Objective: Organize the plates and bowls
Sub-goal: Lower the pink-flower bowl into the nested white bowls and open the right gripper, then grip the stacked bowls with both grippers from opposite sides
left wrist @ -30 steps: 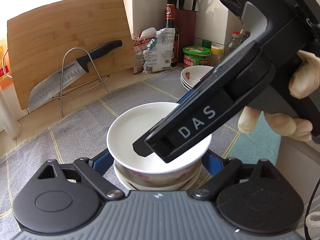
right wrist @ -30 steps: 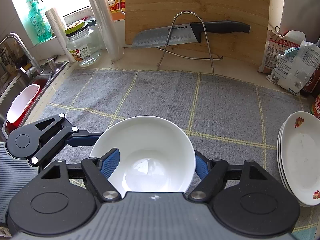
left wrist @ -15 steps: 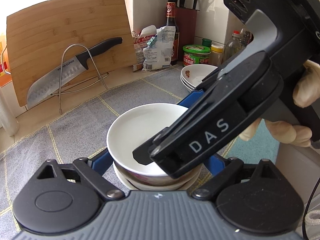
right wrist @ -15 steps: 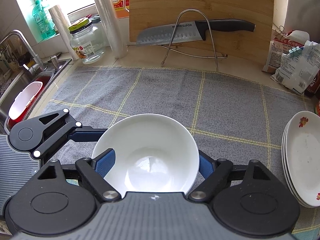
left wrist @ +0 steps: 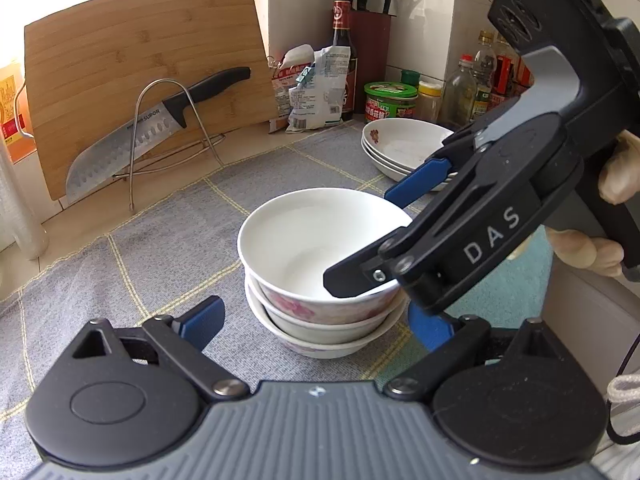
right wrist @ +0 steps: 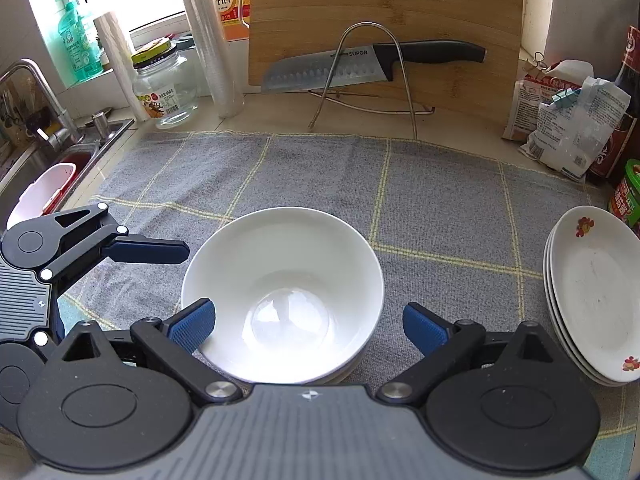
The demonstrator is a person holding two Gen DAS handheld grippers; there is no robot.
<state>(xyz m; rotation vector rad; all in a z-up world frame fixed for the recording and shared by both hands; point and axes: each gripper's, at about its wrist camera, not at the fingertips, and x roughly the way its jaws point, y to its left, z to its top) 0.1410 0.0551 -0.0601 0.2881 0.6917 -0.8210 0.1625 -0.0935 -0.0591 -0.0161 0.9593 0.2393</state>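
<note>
The bowl stack (left wrist: 320, 272) stands near the front edge of the grey checked cloth (right wrist: 320, 176) that covers the counter. 3 bowls are nested in it, counted in the left wrist view. The plate stack (right wrist: 592, 292) lies at the right edge of the cloth, well apart from the bowls; 3 plates are counted there.

The right gripper (right wrist: 306, 320) points down over the top bowl (right wrist: 284, 296). Its jaws have just been opening and now stand wide apart, 1 blue pad on each side of the bowl, neither pressing on it. The bowl rests free on the stack.

The left gripper (left wrist: 316, 322) is also spread wide, with the stack directly ahead between its fingers and no pad contact visible.

Key relation: the stack lies straight ahead of and below both grippers. A bowl is round, so no long axis constrains the approach. The right gripper is the nearer to the top rim. Judged: the placing step is complete, and withdrawal calls for a straight lift clear of the rim.
</note>
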